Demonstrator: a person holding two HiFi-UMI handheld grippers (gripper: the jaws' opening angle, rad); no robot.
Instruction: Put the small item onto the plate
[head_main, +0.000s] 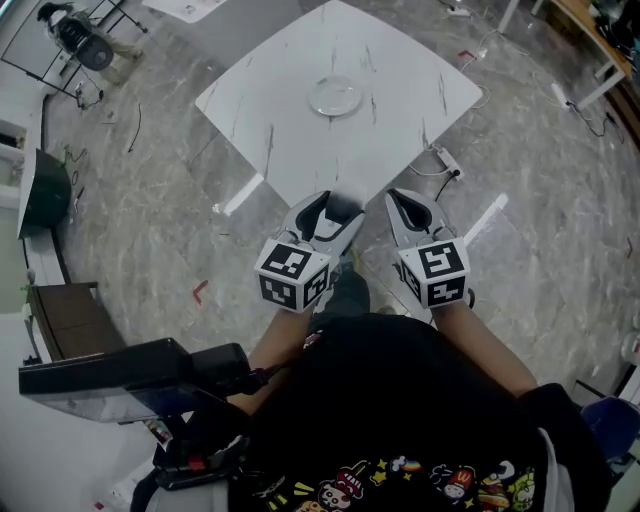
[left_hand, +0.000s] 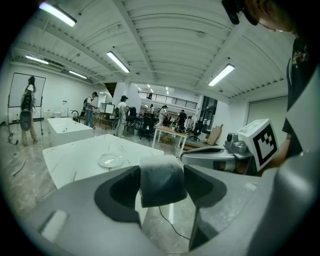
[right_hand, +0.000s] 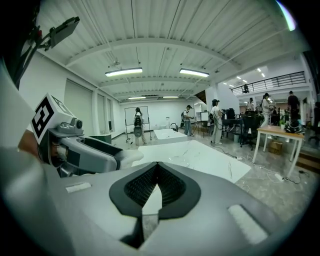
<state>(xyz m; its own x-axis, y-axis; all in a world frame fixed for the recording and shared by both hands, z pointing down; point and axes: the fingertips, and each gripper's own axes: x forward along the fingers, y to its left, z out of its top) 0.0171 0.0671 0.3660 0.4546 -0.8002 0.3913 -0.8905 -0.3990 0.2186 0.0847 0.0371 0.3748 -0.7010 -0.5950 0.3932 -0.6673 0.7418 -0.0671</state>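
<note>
Small item (left_hand: 161, 181) is clamped between your left gripper's (head_main: 335, 208) jaws, off the table (head_main: 410, 80) edge and well short of the plate (head_main: 311, 98). The right gripper (right_hand: 156, 175), also short of the plate, has jaws together on nothing; likely just a spare.

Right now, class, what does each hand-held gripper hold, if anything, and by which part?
The left hand-held gripper clamps the small item by opposite sides; the right hand-held gripper is shut, empty.
</note>
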